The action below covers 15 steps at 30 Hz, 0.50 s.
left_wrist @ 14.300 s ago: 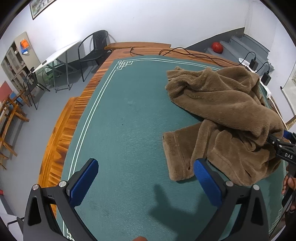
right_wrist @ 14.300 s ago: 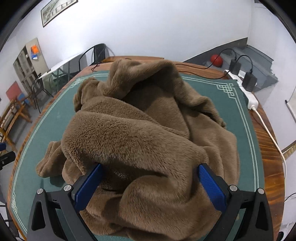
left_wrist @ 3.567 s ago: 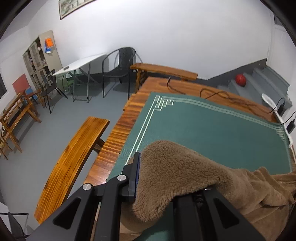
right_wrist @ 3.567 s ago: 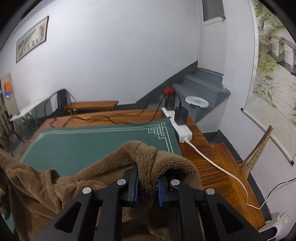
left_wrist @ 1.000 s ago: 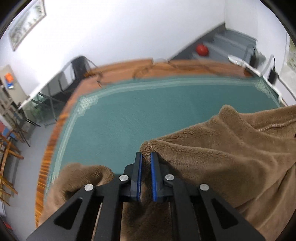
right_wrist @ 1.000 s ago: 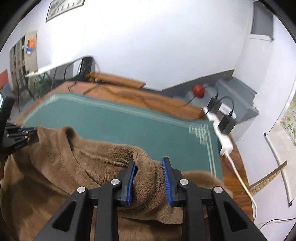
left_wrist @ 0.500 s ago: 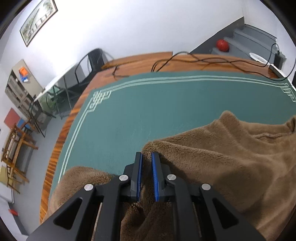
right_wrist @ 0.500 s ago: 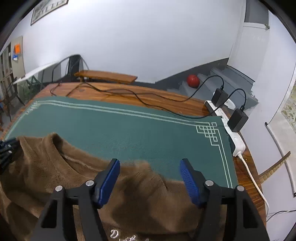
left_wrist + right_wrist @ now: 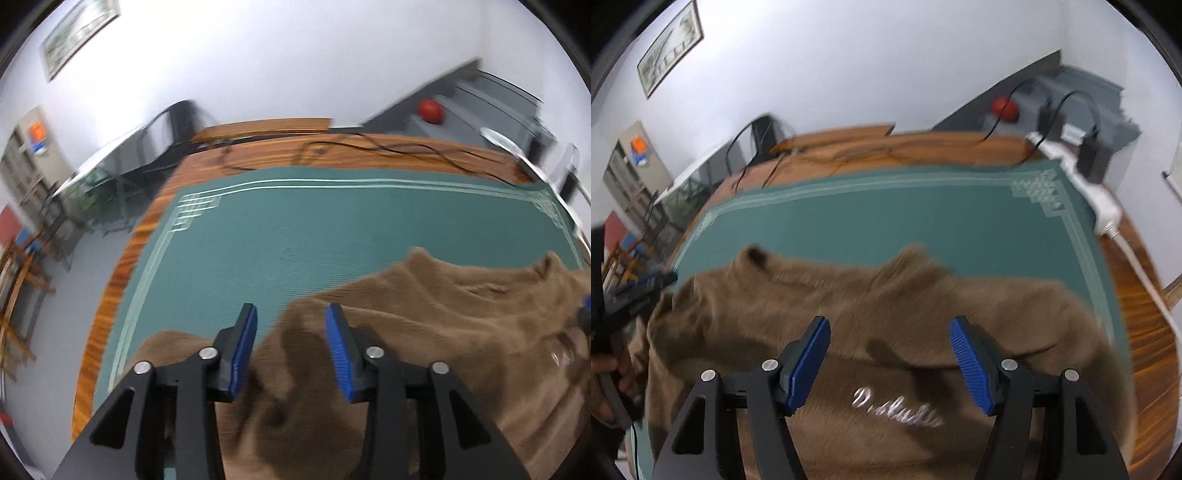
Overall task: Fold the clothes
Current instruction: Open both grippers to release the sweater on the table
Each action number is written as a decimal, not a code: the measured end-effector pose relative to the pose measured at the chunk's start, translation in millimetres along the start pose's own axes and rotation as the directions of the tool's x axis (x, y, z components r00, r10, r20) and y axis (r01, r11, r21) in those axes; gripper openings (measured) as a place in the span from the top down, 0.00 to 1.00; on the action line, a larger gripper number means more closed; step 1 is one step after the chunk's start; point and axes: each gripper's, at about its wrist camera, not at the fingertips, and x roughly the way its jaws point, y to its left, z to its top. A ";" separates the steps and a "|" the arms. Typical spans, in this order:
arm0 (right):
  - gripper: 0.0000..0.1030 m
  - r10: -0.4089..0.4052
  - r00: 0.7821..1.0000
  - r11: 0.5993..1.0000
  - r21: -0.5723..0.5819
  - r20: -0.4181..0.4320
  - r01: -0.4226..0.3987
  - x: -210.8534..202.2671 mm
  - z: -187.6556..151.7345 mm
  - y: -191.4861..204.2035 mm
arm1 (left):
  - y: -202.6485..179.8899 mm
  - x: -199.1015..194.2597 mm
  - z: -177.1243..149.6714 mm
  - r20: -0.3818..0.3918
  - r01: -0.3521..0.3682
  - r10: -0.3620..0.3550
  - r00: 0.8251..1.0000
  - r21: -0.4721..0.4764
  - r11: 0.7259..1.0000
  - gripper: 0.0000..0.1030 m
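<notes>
I see the brown fleece top [image 9: 871, 332] spread flat on the green mat [image 9: 886, 225], its long axis running left to right across my view from the right wrist. Its collar edge faces the far side of the mat, and the white script [image 9: 897, 408] on its chest reads upright toward me, so the hem end lies nearest me, out of frame. One shoulder hump rises near the top's far edge, roughly at its middle.

Beyond the top, the mat lies bare up to its pale border lines. The power strip [image 9: 1106, 206] sits off the mat's right corner on the wooden table [image 9: 1145, 332], well apart from the top. The top's right sleeve side reaches close to the mat's right border. In the left wrist view a sleeve end [image 9: 166, 343] lies near the mat's left border, with bare mat beyond it.

My right gripper [image 9: 890, 354] hangs over the chest, fingers wide, nothing pinched; whether the pads brush the pile I cannot tell. My left gripper [image 9: 290, 349] sits at the top's left shoulder, jaws opening, narrower than the right, with a fold of fleece lying between them but not squeezed.
</notes>
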 end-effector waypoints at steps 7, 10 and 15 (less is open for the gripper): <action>0.33 -0.082 0.994 0.995 -0.060 -0.075 0.078 48.6 2.1 7.5 | -32.5 51.3 -8.7 -0.125 0.032 -0.019 0.992 0.099 0.995 0.56; 0.33 -0.139 0.988 0.986 -0.101 -0.071 0.132 69.2 10.5 4.7 | -35.2 58.7 -3.3 -0.109 0.018 -0.006 0.994 0.110 0.994 0.52; 0.32 -0.187 0.981 0.973 -0.146 -0.053 0.177 83.2 20.6 9.4 | -29.0 60.8 2.4 -0.131 0.033 -0.022 0.991 0.080 0.996 0.52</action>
